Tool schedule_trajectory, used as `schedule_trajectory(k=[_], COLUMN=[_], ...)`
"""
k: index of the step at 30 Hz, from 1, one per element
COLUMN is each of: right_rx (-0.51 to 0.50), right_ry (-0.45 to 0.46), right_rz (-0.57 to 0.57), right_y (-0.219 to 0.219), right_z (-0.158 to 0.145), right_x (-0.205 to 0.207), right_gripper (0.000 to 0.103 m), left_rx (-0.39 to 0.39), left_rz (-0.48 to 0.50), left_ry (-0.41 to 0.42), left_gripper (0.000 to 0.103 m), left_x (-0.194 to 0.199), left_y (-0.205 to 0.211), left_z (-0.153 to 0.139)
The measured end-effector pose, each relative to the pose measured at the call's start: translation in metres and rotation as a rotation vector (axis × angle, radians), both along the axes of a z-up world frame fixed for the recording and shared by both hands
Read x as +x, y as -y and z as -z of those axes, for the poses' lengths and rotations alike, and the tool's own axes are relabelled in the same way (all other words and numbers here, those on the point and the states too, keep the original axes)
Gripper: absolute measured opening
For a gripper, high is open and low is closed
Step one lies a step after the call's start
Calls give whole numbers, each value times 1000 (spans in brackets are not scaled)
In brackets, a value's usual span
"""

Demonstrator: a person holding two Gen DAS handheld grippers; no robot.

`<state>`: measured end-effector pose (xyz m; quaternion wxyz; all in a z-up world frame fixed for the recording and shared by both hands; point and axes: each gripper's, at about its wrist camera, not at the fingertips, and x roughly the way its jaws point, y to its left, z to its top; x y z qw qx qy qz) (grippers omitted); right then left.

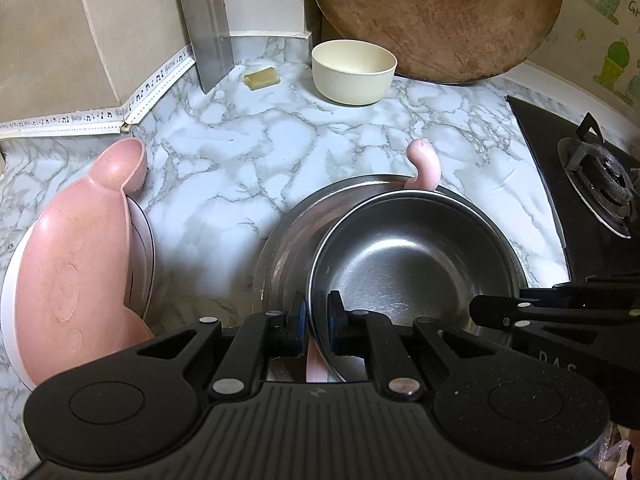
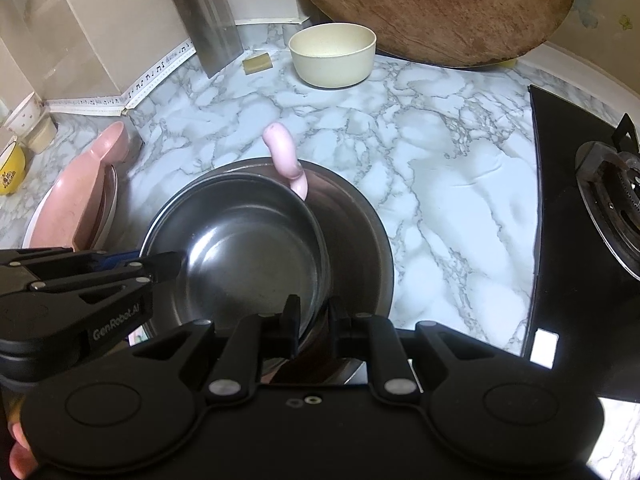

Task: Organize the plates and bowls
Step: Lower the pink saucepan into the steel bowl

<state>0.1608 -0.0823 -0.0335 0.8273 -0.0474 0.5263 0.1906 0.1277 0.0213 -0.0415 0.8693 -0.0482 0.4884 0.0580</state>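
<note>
On the marble-patterned counter [image 2: 440,184], at the centre of both wrist views, a small steel bowl [image 1: 412,256] sits skewed inside a larger steel bowl [image 2: 360,248], its rim riding toward the big one's 9 o'clock side in the right view. The left gripper [image 1: 317,320] pinches the small bowl's near rim, one pad inside, one outside; the right gripper [image 2: 314,316] looks likewise pressed on that rim at 5 o'clock, though whether it also catches the big bowl's wall I cannot tell. Risk, as I judge it: polished thin steel is slick; uneven pull from two grips could tilt or drop the bowl with a clang. Something pink and curved [image 1: 422,164] pokes up behind at 12, possibly snagging. Smooth cream bowl [image 1: 354,70] farther back at 12; matte pink plate [image 1: 76,264] stacked at 9.
</note>
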Motion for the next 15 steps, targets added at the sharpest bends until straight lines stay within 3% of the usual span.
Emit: schedule_trajectory(k=[15], right_rx=[31], right_ry=[-6], right_rz=[3], right_y=[6], right_z=[-4], right_x=[1], right_gripper=[17], left_rx=[-33], left_rz=[18], left_ry=[34], left_gripper=[10], left_x=[-4], left_y=[-6], left_z=[-5])
